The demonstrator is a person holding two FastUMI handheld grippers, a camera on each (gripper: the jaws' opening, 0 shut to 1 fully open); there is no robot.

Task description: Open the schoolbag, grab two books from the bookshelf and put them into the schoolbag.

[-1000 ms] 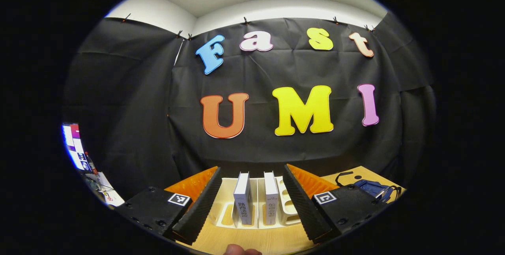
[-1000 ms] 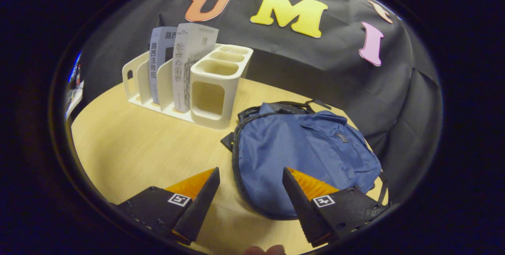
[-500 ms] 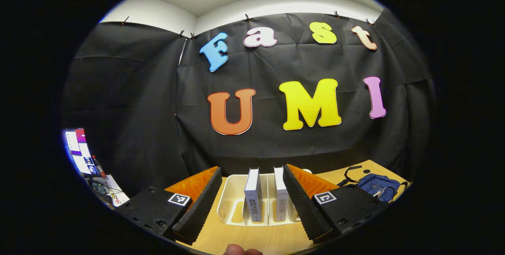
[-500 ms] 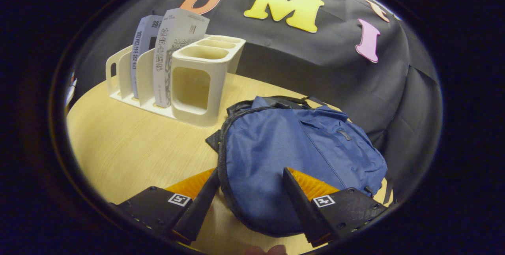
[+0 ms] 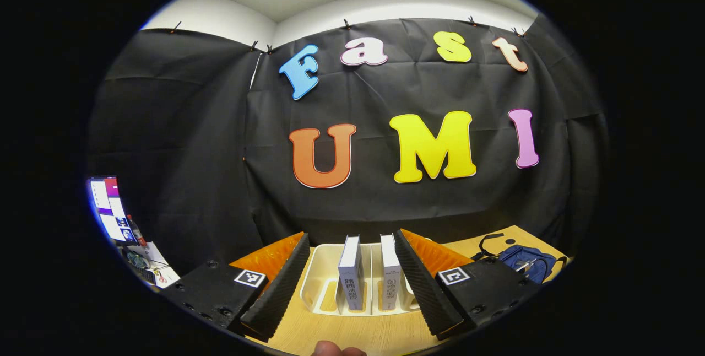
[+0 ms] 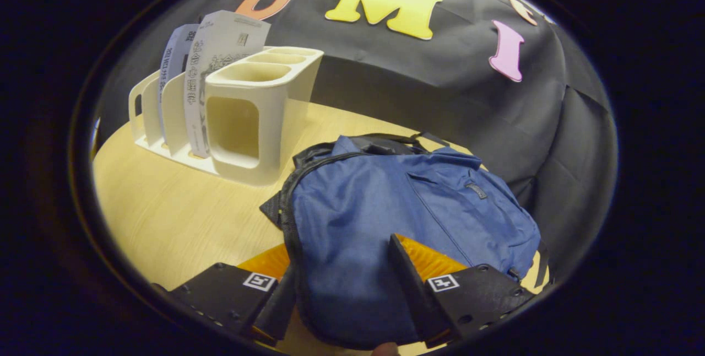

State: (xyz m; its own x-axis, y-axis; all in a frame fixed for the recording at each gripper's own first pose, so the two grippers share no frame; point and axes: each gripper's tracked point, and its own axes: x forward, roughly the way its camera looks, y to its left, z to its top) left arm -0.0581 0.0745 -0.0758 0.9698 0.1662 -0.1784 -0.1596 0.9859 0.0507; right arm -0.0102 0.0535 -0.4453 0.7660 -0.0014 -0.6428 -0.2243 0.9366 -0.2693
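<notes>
My right claw point(image 6: 341, 284) stands wide apart, its two fingers straddling the near, rounded end of the blue fabric schoolbag point(image 6: 407, 218). One finger point(image 6: 281, 303) sits low at the bag's dark zipper edge and the other finger point(image 6: 410, 284) lies over the blue cloth; I cannot tell whether either truly presses on the fabric, so I count the claw as released, gripping nothing. The schoolbag lies flat on the pale wooden worktop point(image 6: 165, 218), its zipper running round the edge and its black straps bunched at the far end. Just beyond the bag stands the cream plastic bookshelf point(image 6: 242, 119), a divider rack with pen cups at the end nearest the bag. Two white-spined books point(image 6: 212, 75) stand upright in its slots, side by side, the farther one partly hidden behind the nearer.

My left claw point(image 5: 350, 284) is likewise spread wide and holds nothing. It hovers off the worktop in front of the bookshelf, and between its fingers I see the two books standing spine toward me in neighbouring slots, apart from both fingers. The schoolbag shows small at the right, well apart from this claw. A fingertip point(image 5: 336, 350) of the person's hand shows at the bottom edge. Far to the left, a lit screen point(image 5: 110, 210) stands beside some clutter.
</notes>
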